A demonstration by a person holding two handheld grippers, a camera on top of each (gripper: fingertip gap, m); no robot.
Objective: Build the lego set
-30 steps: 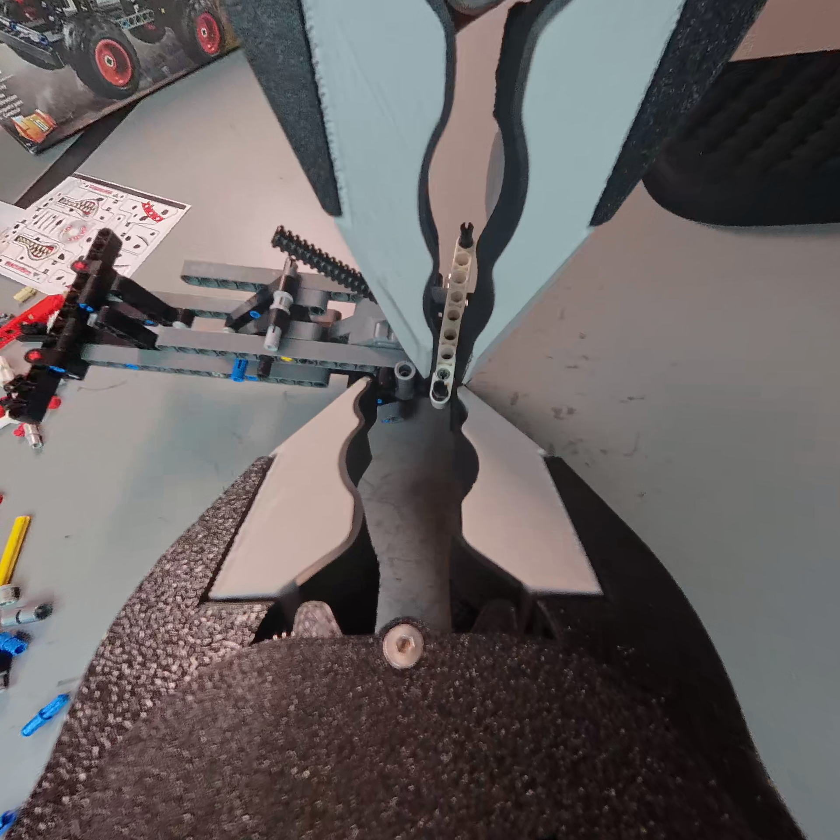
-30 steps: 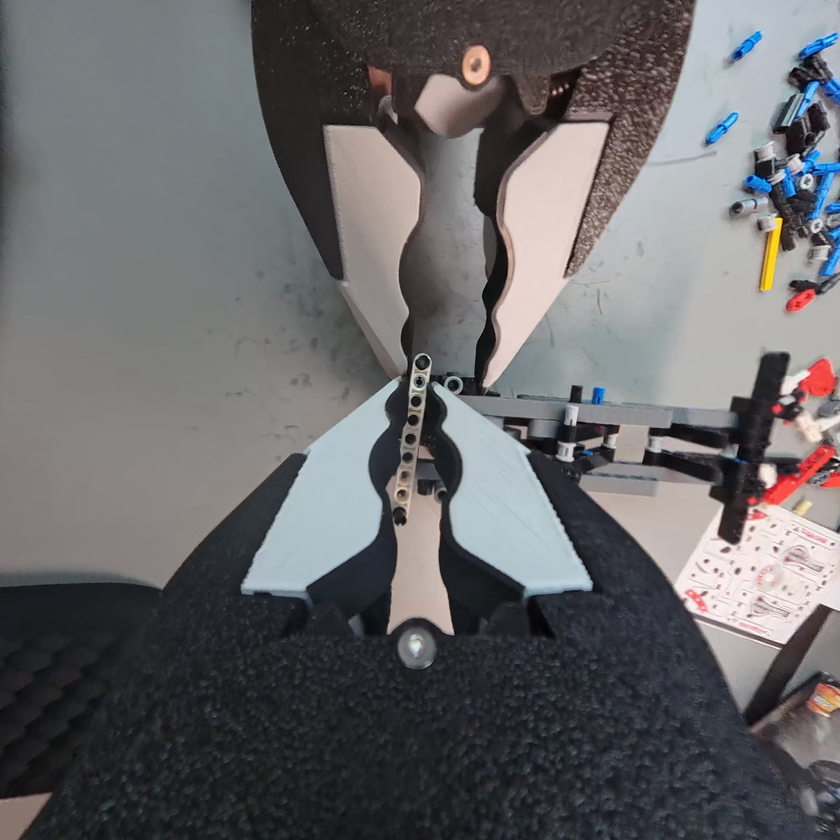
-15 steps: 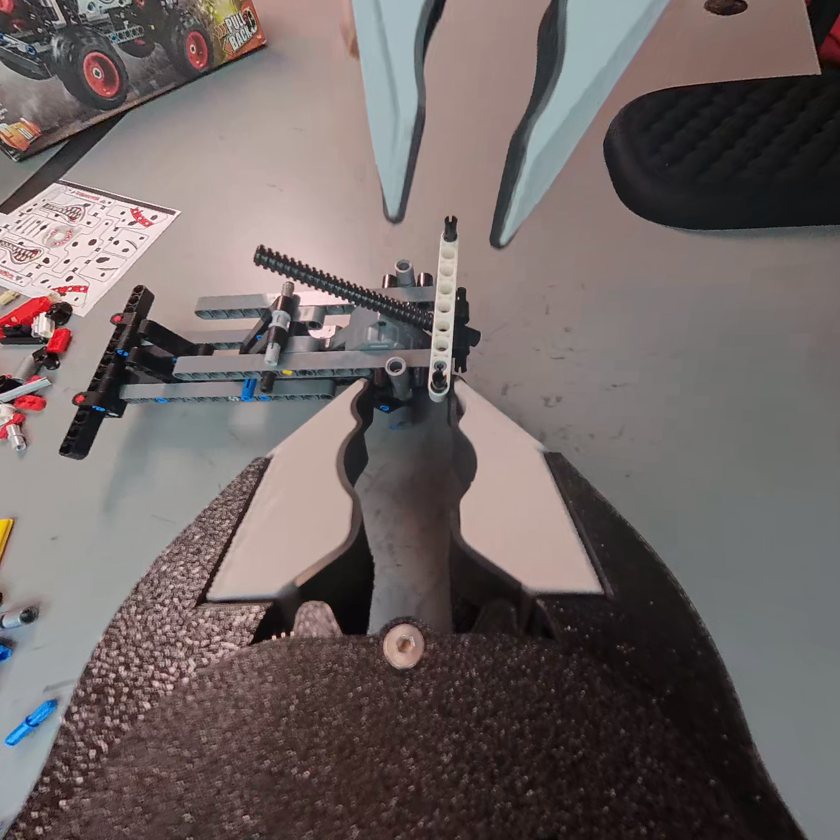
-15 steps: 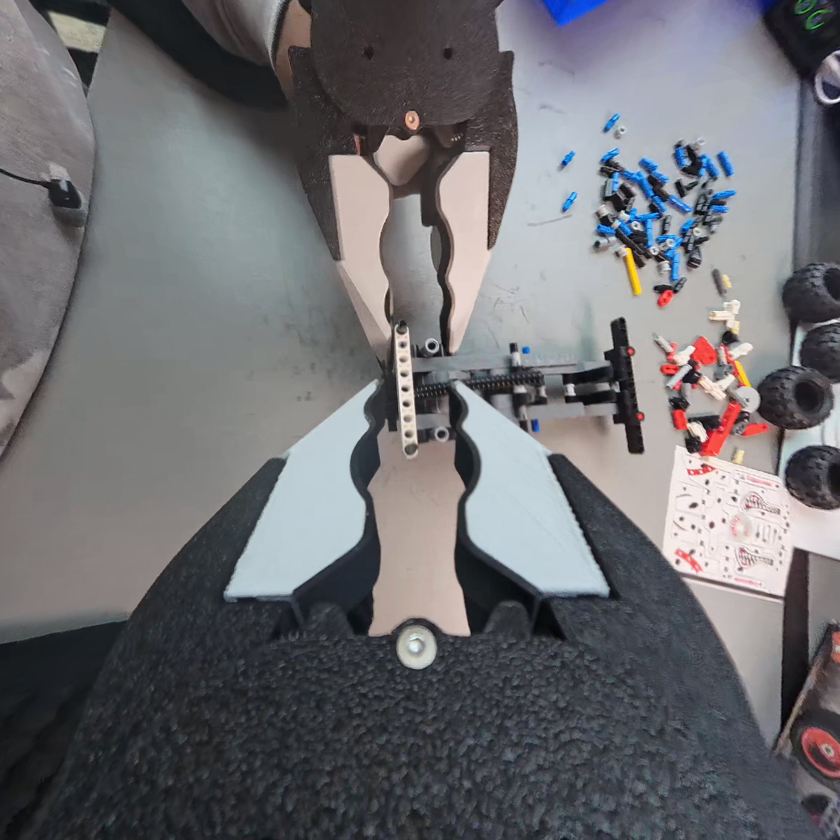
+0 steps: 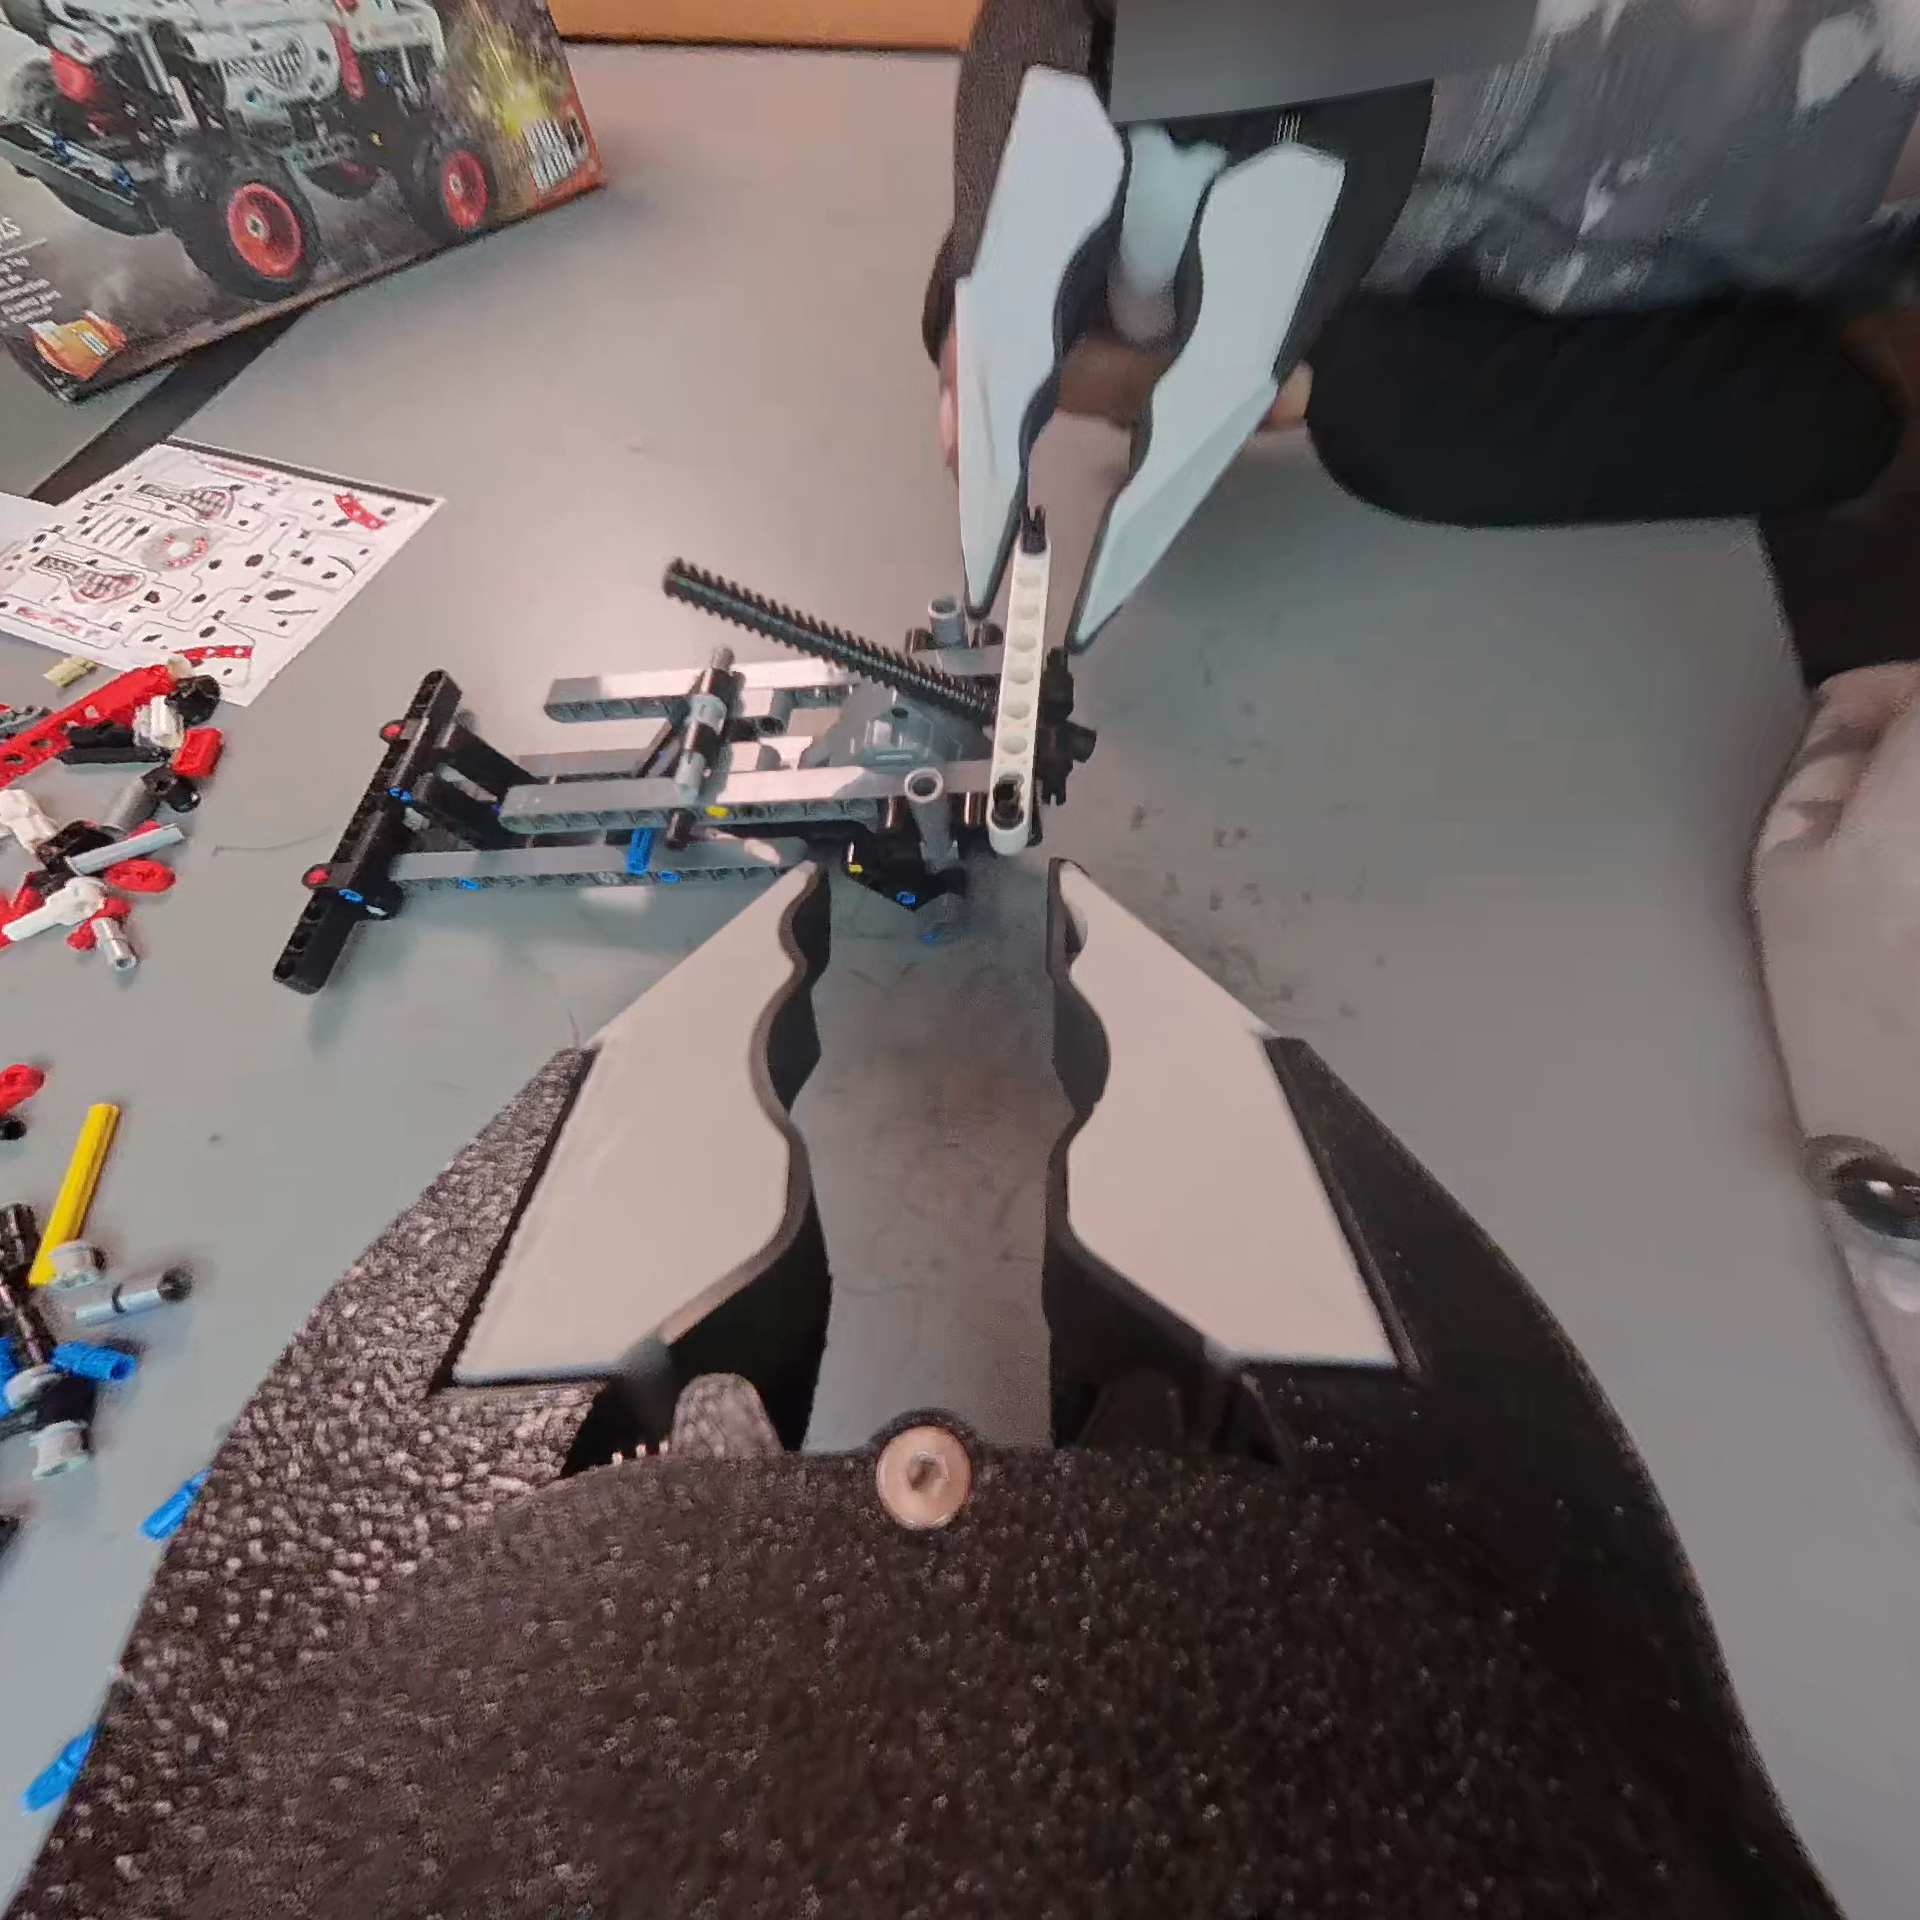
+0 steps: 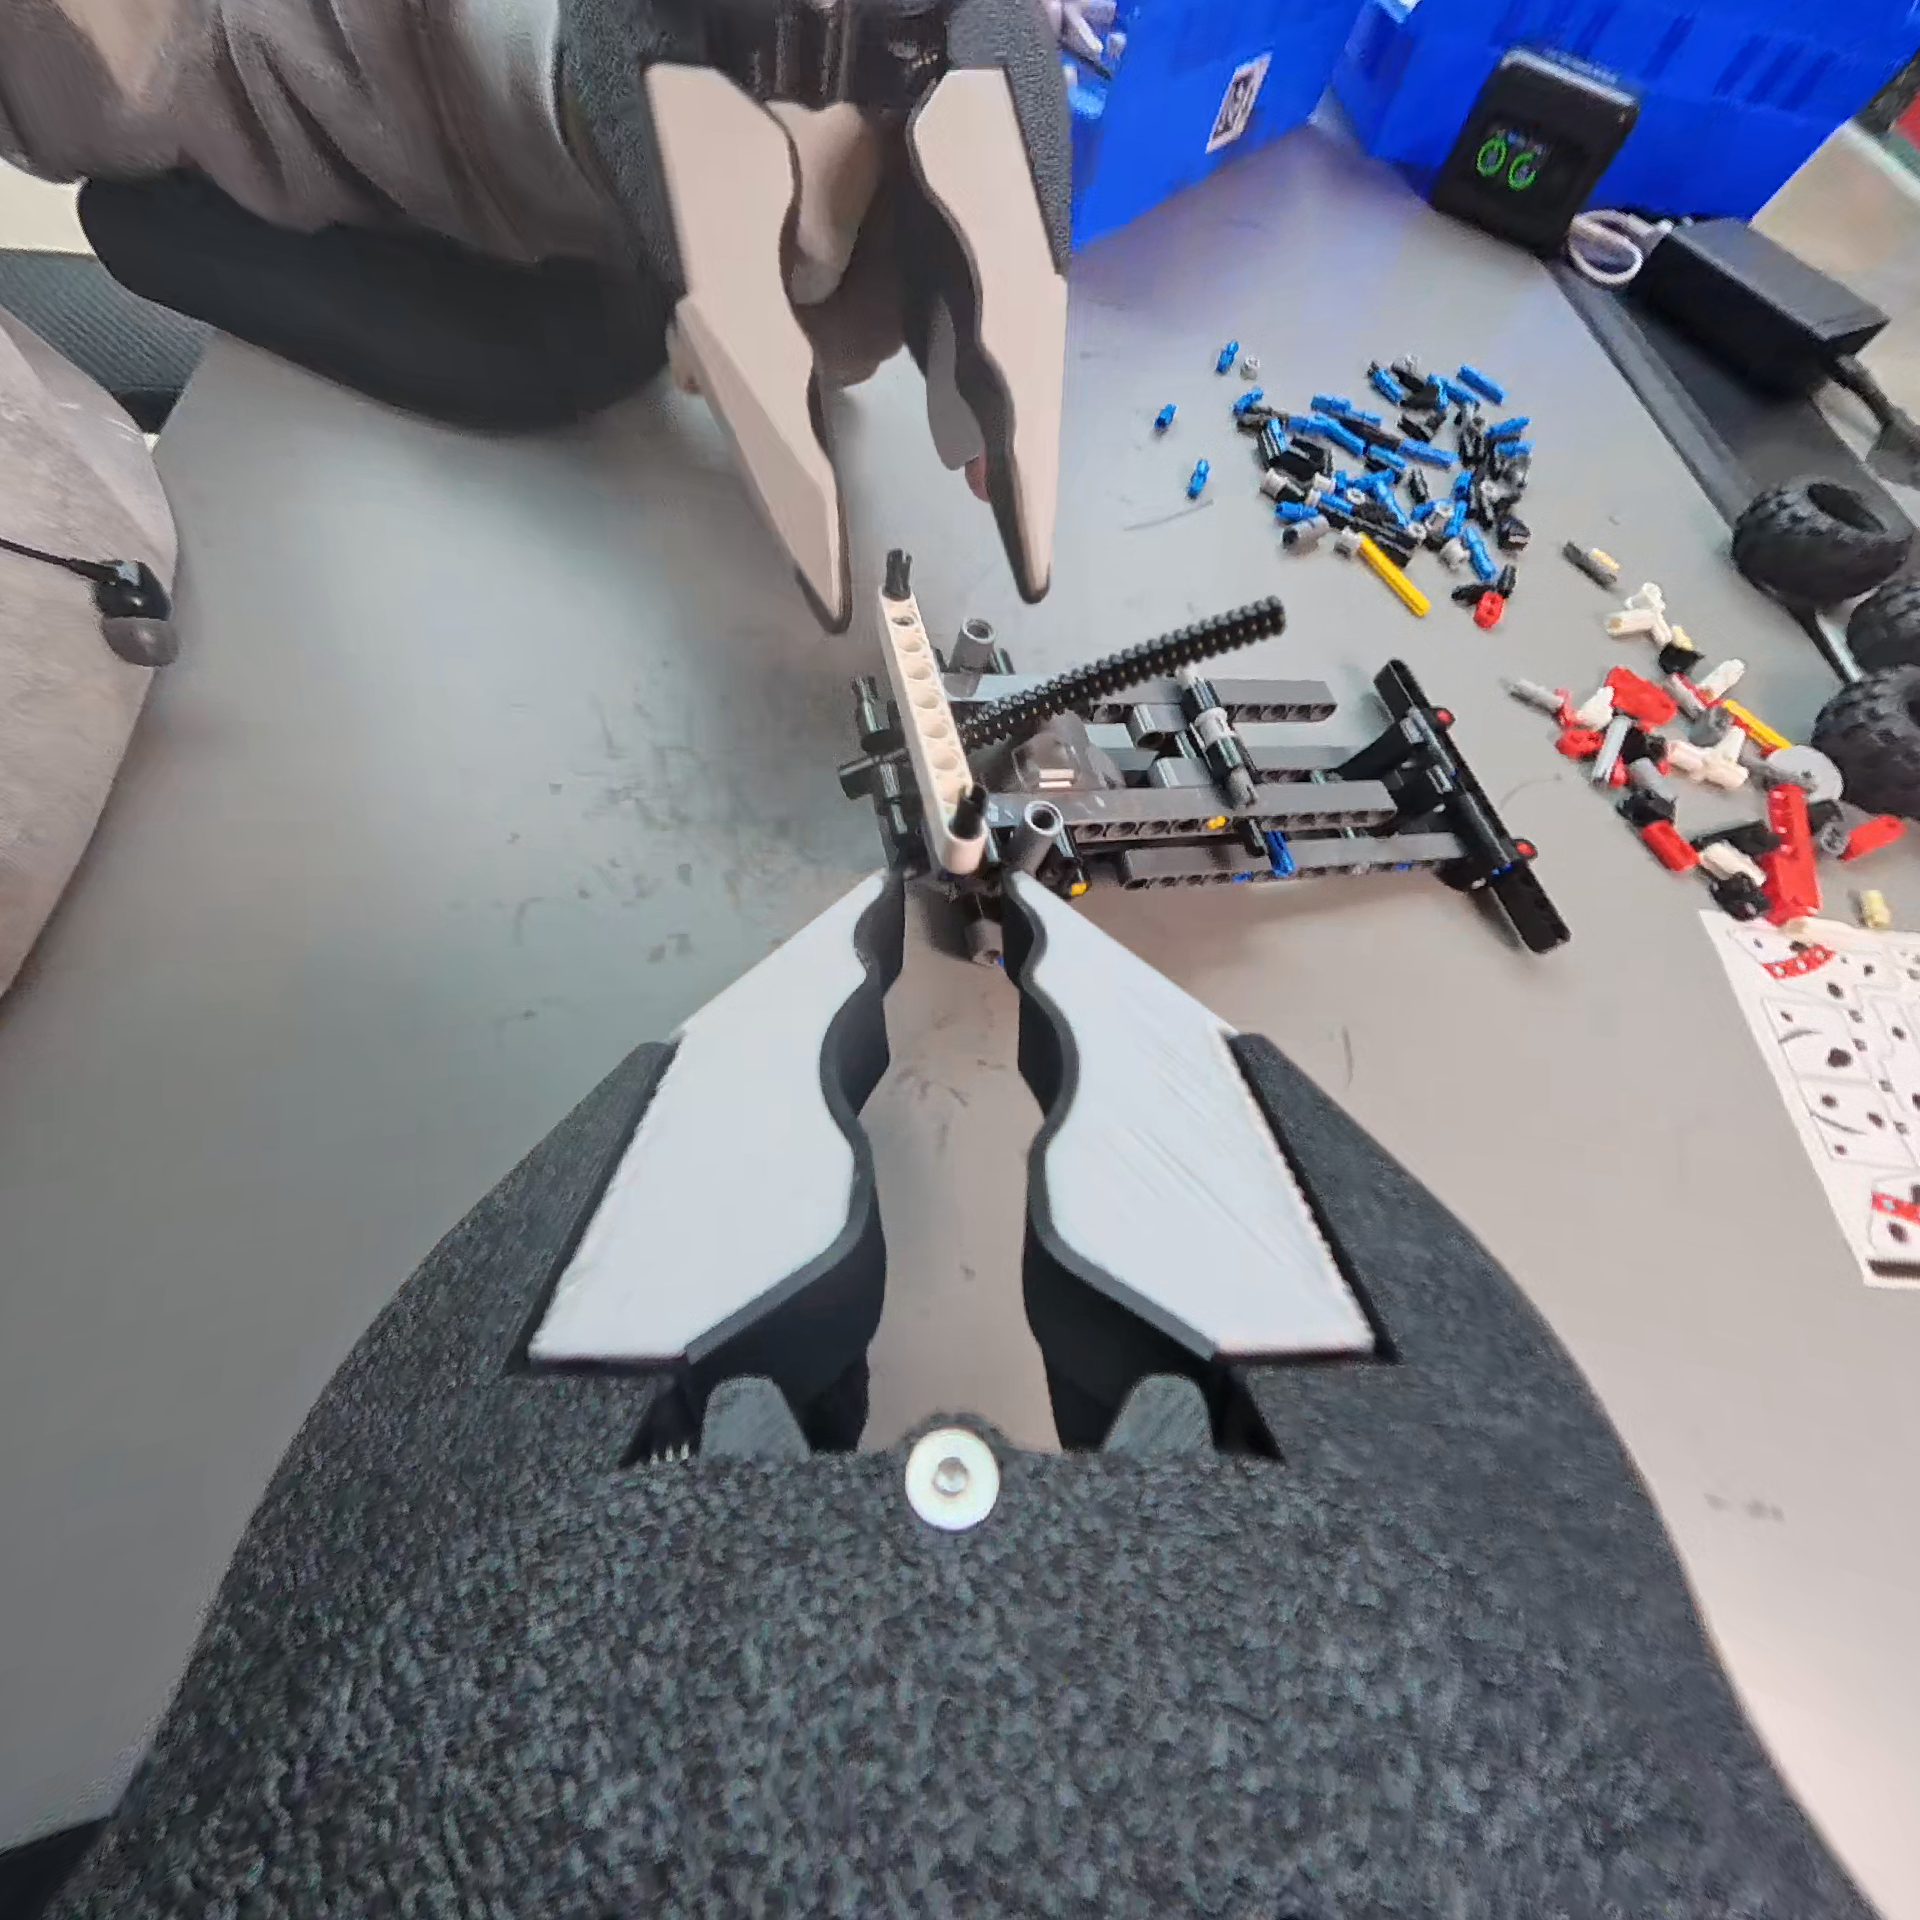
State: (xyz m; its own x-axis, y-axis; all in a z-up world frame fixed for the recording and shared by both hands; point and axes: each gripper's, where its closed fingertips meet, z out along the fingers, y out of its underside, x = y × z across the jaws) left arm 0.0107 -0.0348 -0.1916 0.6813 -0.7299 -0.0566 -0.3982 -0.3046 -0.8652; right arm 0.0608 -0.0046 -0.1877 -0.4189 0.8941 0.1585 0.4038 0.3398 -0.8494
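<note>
White beam (image 5: 1018,686) stands between both grippers' parted fingers (image 5: 717,1049), seemingly untouched

A grey-and-black frame (image 5: 665,800) lies flat on the table (image 5: 1351,883); a white beam (image 5: 1020,686) stands tilted at its 3 o'clock end.

Scuffed grey table (image 5: 1455,935), blue bins (image 6: 1299,94)

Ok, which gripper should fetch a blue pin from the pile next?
Left, likely: the left gripper is open and the blue pin pile lies on its side of the chassis; the right gripper, also open, would reach across the chassis.
</note>
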